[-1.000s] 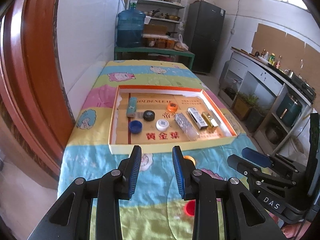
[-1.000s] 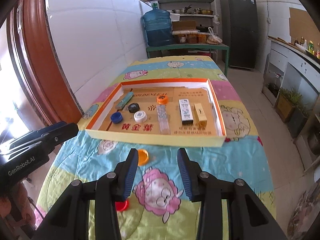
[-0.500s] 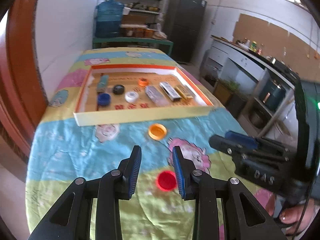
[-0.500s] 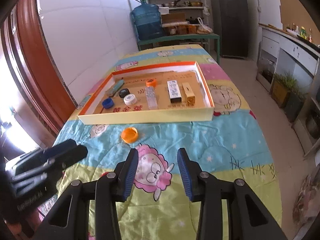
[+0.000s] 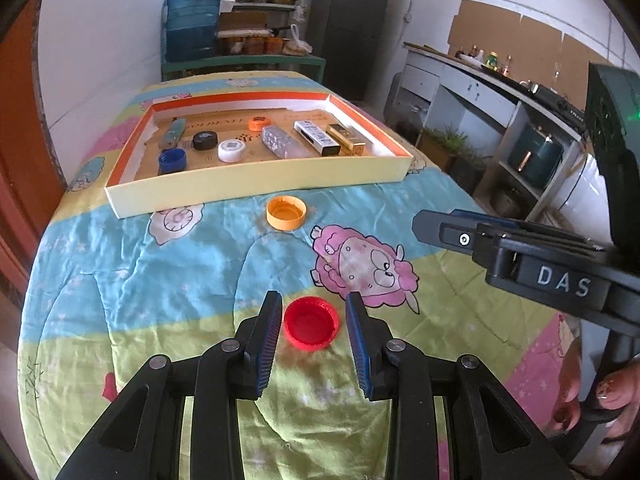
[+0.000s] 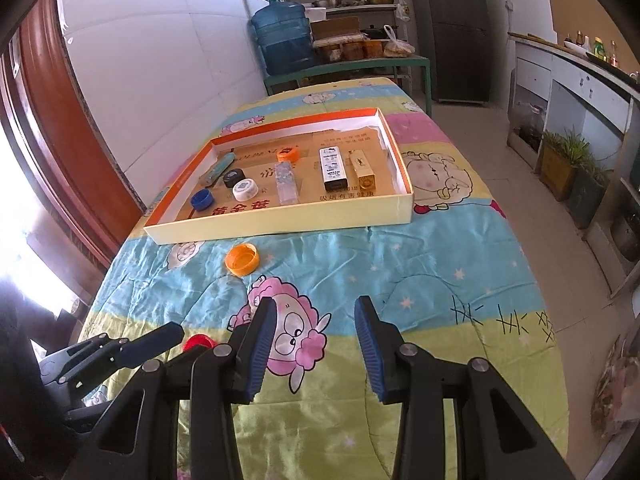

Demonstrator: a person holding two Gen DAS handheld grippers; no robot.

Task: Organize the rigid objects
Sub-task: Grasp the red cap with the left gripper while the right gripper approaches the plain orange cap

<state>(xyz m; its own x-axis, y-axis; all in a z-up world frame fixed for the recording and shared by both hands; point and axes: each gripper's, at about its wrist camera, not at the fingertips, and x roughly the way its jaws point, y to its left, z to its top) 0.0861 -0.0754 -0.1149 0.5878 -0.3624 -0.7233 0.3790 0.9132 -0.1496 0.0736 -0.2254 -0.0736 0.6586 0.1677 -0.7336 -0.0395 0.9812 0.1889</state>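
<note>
Near cloth of the counter [image 6: 420, 272] is mostly bare: right half free. Obstacles: orange cap [image 5: 286, 212] just before the tray's near wall [image 5: 260, 184]; red cap [image 5: 311, 322] between left fingers [image 5: 272, 332], gaps either side.

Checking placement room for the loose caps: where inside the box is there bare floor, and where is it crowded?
Bare floor in the box: along the far wall and right of the gold bar. Crowded: left half, around the blue cap, black cap and white cap.
</note>
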